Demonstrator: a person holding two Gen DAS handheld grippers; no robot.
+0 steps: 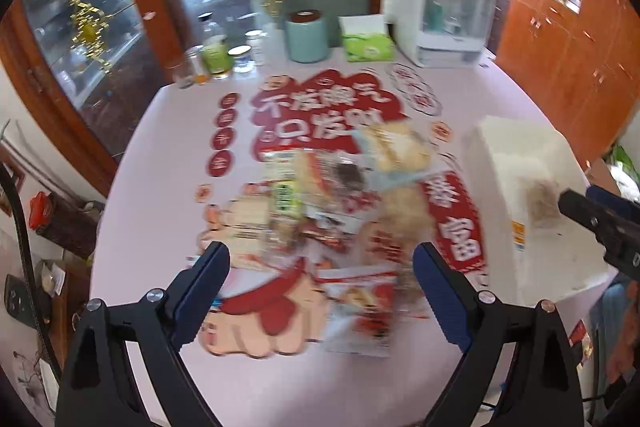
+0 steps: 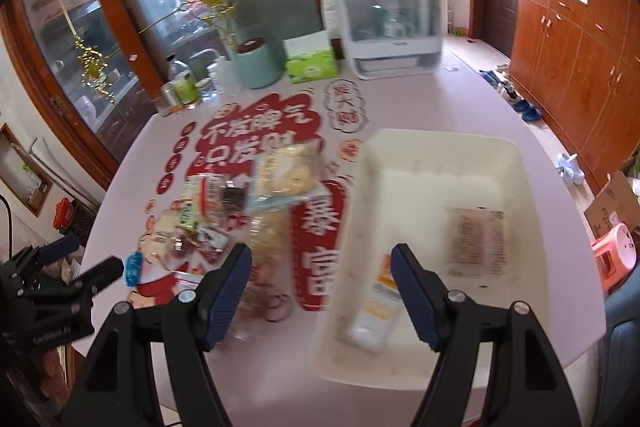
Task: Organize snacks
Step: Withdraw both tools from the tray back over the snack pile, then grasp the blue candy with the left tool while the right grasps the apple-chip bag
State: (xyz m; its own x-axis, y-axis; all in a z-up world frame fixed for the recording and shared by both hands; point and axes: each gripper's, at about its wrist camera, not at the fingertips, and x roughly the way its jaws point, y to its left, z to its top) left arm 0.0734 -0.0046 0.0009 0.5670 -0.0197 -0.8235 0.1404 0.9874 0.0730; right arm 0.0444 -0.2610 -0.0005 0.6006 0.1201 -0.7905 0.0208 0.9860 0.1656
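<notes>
Both grippers are open w/ nothing between the jaws: left gripper [image 1: 322, 291] over the snack pile [image 1: 304, 203] on the table [image 1: 160, 147], right gripper [image 2: 320, 291] by the near rim of the white bin [image 2: 432, 151]. Two packets already lie in the bin. The rest look light, crinkly, slippery, probably crushable, so best pinched at a sealed edge, not mid-pack.

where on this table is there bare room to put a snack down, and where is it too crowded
Free: much of the white bin's floor, between the brown packet and the bin's far wall; also the near table edge left of the bin. Crowded: the snack pile mid-table and the back row around the teal canister.
</notes>
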